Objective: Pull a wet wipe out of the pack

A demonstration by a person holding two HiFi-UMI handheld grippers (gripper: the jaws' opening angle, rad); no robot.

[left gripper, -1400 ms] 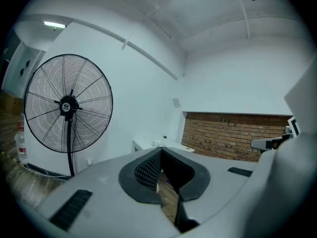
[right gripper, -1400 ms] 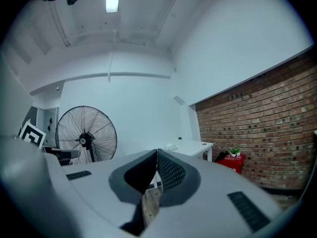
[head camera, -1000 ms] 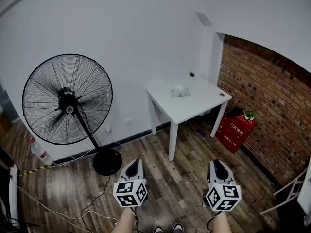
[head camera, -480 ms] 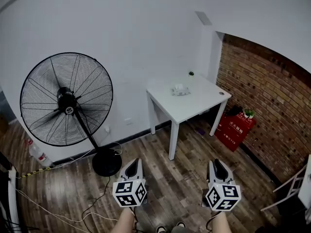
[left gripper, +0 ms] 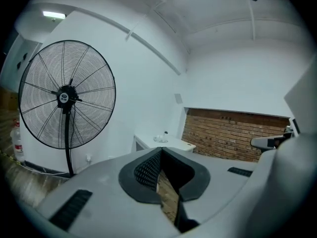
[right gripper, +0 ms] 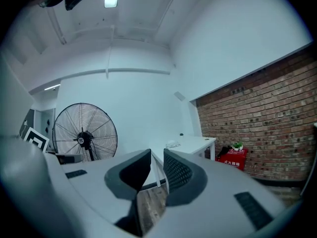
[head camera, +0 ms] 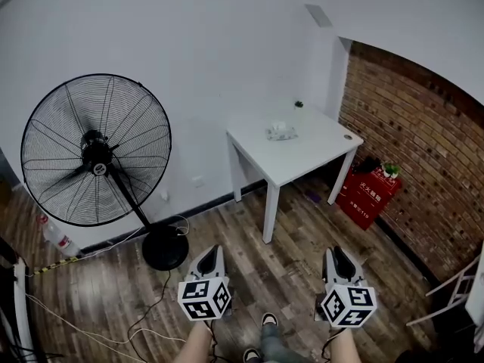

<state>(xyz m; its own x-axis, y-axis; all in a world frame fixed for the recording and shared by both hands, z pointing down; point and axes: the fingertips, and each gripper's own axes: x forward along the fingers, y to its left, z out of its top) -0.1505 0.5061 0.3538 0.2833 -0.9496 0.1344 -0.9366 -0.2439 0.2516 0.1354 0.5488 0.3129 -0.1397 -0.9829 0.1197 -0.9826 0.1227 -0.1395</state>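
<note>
Room: wood floor, brick wall right, standing fan [head camera: 94, 150] left.
Wipe pack [head camera: 279, 131]: on white table [head camera: 310, 157], well apart from both grippers.
Left gripper [head camera: 212, 251]: jaw tips together, empty.
Right gripper [head camera: 336, 252]: jaws slightly apart, empty.

The head view looks from above the person, forward and steeply down. The left gripper [head camera: 212, 252] and right gripper [head camera: 338, 254] sit close at its bottom edge, with the room well beyond their jaws. The left gripper view rides close behind its own jaws and looks along them, roughly level, with the fan [left gripper: 67, 94] left of the jaws and the white table [left gripper: 163, 144] far off, just above their tips. The right gripper view rides likewise. All three share fan, table and brick wall [right gripper: 257, 118].
</note>
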